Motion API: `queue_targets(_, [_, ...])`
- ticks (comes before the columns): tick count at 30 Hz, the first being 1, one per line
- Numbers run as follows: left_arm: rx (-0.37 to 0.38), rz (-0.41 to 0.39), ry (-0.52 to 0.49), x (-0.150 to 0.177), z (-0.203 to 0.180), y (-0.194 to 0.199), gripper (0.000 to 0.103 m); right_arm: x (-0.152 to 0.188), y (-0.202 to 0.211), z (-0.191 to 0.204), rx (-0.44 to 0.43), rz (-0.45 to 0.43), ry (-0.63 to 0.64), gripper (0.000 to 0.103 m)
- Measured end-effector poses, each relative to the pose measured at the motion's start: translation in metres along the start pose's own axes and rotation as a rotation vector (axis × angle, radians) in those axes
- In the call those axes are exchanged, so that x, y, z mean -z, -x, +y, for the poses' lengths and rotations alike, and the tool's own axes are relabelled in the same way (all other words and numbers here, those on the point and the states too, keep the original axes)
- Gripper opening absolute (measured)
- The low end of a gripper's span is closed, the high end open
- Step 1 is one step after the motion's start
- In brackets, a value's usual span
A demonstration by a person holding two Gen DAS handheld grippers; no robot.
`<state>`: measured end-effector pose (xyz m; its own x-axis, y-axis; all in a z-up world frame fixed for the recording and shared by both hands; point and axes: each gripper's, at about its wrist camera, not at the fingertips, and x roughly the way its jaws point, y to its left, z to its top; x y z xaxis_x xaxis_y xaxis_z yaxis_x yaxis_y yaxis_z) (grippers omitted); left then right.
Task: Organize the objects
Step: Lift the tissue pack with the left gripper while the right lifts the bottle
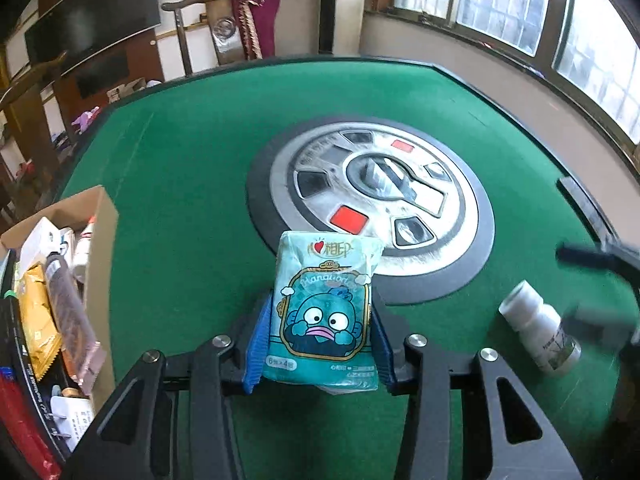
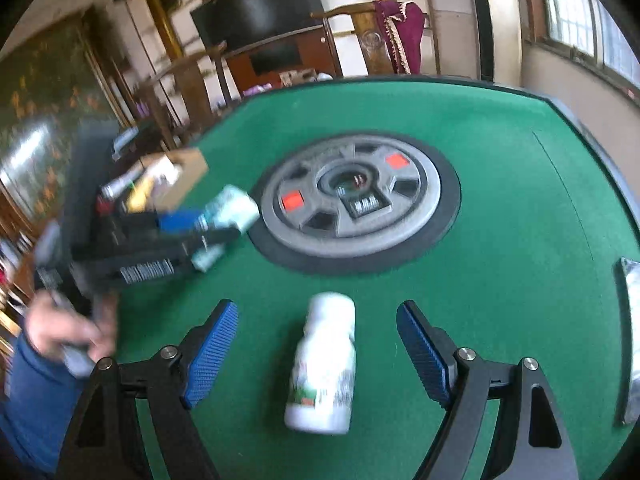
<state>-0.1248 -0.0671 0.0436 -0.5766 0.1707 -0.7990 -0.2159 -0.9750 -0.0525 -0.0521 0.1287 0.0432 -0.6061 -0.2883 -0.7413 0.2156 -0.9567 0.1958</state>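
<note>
White plastic pill bottle [image 2: 324,364] lies lower centre between the spread right gripper [image 2: 318,354], long axis along fingers; left gripper [image 1: 320,328] pinches teal tissue pack [image 1: 324,308].

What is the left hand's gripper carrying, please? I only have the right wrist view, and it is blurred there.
Observer: The left tongs are shut on a teal tissue pack with a cartoon fish face on it.
Operator: Thank you. Is the cardboard box already holding things?
Observer: Yes, the cardboard box at the table's left edge is crowded; a yellow packet and a white bottle with a red cap stand in it.
Operator: And my own tongs?
Observer: From the left view, the right tongs are blurred beside the white bottle, which lies on its side on the green felt.
</note>
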Motion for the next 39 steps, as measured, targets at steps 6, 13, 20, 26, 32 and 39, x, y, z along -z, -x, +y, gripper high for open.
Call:
queue_targets(6, [0.023,-0.004,-0.019,-0.003,-0.002,0.002,0.045,0.009,-0.017,0.004,0.042,0.060,0.053,0.056])
queue_targets(13, [0.019,0.000,-0.039,0.001,-0.009,0.001,0.045,0.016,-0.022,0.008,0.103,0.074,0.112,0.037])
queue_targets(20, [0.010,-0.025,-0.044,0.001,-0.010,0.005,0.045,0.011,-0.009,0.008,0.077,0.002,0.087,0.037])
queue_targets(26, [-0.002,-0.047,-0.044,-0.001,-0.010,0.009,0.045,0.009,-0.006,0.002,0.039,-0.018,0.046,0.037])
queue_targets(32, [-0.004,-0.061,-0.037,-0.002,-0.008,0.015,0.045,0.006,-0.008,0.002,0.014,-0.028,0.016,0.037])
queue_targets(39, [-0.004,-0.078,-0.021,-0.004,-0.004,0.022,0.045,0.000,-0.010,0.011,-0.006,-0.036,0.012,0.037])
